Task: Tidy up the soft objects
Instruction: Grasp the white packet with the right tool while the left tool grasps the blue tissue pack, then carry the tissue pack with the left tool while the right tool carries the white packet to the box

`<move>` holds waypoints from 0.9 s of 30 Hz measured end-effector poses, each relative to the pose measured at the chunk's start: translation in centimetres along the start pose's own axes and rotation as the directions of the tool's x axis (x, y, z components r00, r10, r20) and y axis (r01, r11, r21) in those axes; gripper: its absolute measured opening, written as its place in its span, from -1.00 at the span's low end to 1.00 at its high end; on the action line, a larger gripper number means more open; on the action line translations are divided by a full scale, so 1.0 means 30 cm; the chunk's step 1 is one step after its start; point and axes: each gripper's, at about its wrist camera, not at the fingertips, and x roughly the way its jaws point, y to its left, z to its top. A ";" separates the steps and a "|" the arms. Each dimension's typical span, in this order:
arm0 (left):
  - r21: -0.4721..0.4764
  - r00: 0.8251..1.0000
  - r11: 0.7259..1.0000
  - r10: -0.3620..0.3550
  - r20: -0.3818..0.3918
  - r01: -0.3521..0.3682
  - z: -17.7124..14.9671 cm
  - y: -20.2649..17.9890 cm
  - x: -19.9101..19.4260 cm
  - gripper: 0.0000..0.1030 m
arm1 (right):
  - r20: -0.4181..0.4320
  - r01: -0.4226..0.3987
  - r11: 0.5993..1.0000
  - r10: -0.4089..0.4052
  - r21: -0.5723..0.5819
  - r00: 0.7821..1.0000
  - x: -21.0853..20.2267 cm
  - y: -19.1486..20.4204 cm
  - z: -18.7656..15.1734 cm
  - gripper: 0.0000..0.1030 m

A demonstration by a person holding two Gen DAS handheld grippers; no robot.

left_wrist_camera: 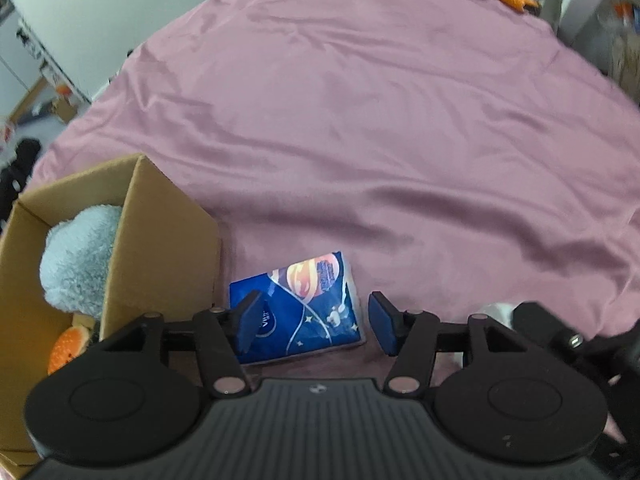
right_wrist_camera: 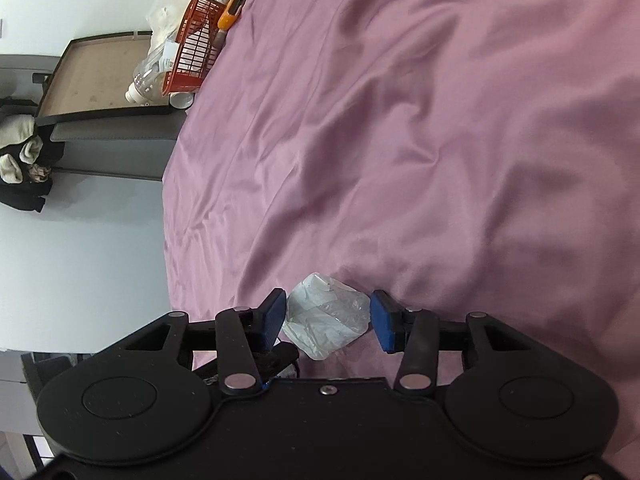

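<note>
Both spread wide, gripping nothing: left gripper (left_wrist_camera: 316, 322) poised over the blue tissue pack (left_wrist_camera: 298, 308) lying flat on the pink bedsheet (left_wrist_camera: 360, 140) just beside the cardboard box (left_wrist_camera: 160, 240), right gripper (right_wrist_camera: 328, 318) straddling a crumpled clear plastic bag (right_wrist_camera: 326, 322). Likely to slip or bunch if squeezed off-centre, slick film sliding from the pads (right_wrist_camera: 382, 326). Already boxed: a grey plush toy (left_wrist_camera: 78, 256).
</note>
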 end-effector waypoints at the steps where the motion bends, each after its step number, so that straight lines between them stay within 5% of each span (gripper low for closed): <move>1: 0.013 1.000 1.000 0.013 0.005 -0.013 -0.005 -0.009 0.004 0.11 | -0.002 0.000 1.000 0.000 -0.001 1.000 0.002 0.002 0.000 -0.12; 10: 0.076 0.999 0.996 0.045 0.031 -0.047 -0.019 -0.021 0.016 0.09 | -0.006 -0.001 1.000 0.001 -0.004 1.000 -0.010 0.022 0.006 -0.11; 17: 0.076 0.997 0.996 0.032 0.071 -0.037 -0.032 -0.009 -0.042 -0.39 | 0.008 -0.024 0.999 0.024 -0.021 1.000 -0.045 0.038 0.004 -0.11; 27: -0.013 0.982 0.994 -0.108 0.156 0.111 -0.043 0.047 -0.197 -0.62 | 0.030 -0.067 0.995 0.070 -0.076 0.997 -0.141 0.056 -0.001 -0.12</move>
